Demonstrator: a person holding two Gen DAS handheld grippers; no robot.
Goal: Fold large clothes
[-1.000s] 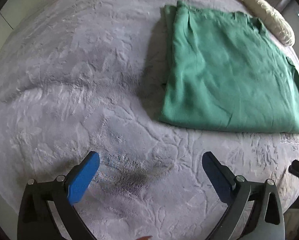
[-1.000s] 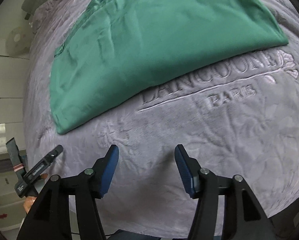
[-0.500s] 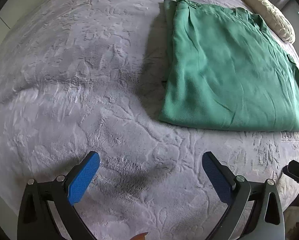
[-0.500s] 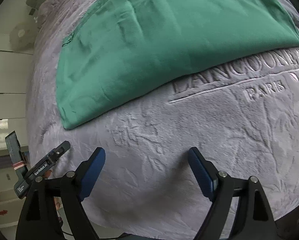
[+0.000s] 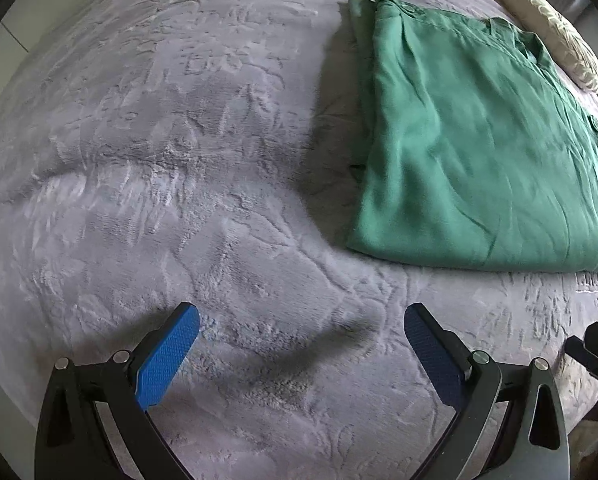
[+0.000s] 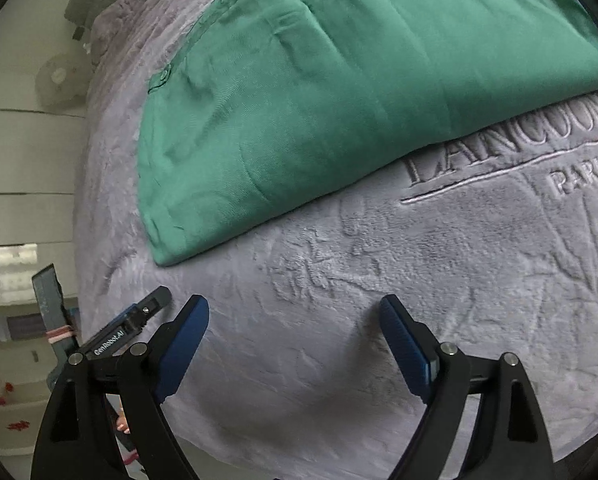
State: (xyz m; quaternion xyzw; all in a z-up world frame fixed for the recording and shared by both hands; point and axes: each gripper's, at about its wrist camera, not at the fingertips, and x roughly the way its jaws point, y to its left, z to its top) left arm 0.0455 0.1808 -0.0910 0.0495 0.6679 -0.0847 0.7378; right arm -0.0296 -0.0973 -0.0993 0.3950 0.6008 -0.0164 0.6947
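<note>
Green garment [image 5: 479, 152] lies folded flat on the bed [image 5: 179, 160], our left claw [image 5: 299, 336] and right claw [image 6: 295, 320] both apart and empty, so we'd pinch its near corners evenly for the next fold.

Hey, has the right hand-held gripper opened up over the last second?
Yes. The right hand-held gripper has spread its jaws wider, and the embossed PARIS lettering on the blanket has slid rightward, so it also shifted.
</note>
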